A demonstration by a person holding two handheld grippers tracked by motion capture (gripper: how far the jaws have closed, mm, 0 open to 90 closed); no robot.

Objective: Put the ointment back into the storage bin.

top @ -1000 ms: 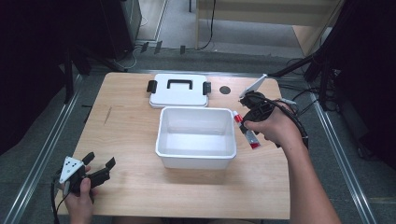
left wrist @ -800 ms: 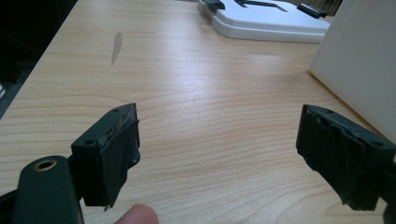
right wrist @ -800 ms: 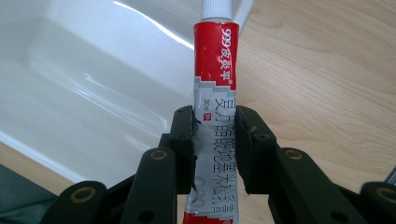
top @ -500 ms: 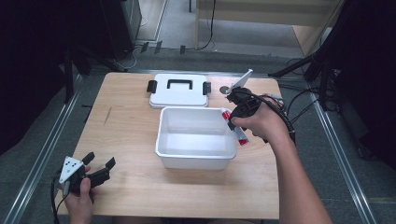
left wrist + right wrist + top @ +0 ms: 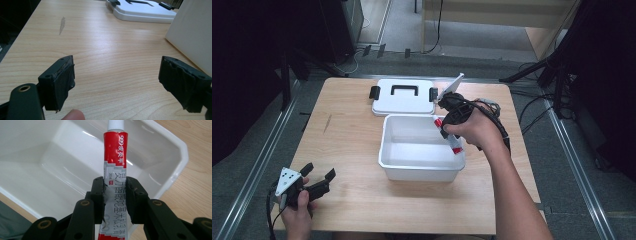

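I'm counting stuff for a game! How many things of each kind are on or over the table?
White box: 1
White lid: 1
Red and white tube: 1
Grippers: 2, the left gripper and the right gripper
Total: 5

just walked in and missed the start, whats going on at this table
A person works at a wooden table with a handheld gripper in each hand. The right gripper is shut on a red and white tube, held over the open white bin, cap end pointing in. The bin's lid lies flat behind it. The left gripper rests near the table's front left corner, jaws open with nothing between them.
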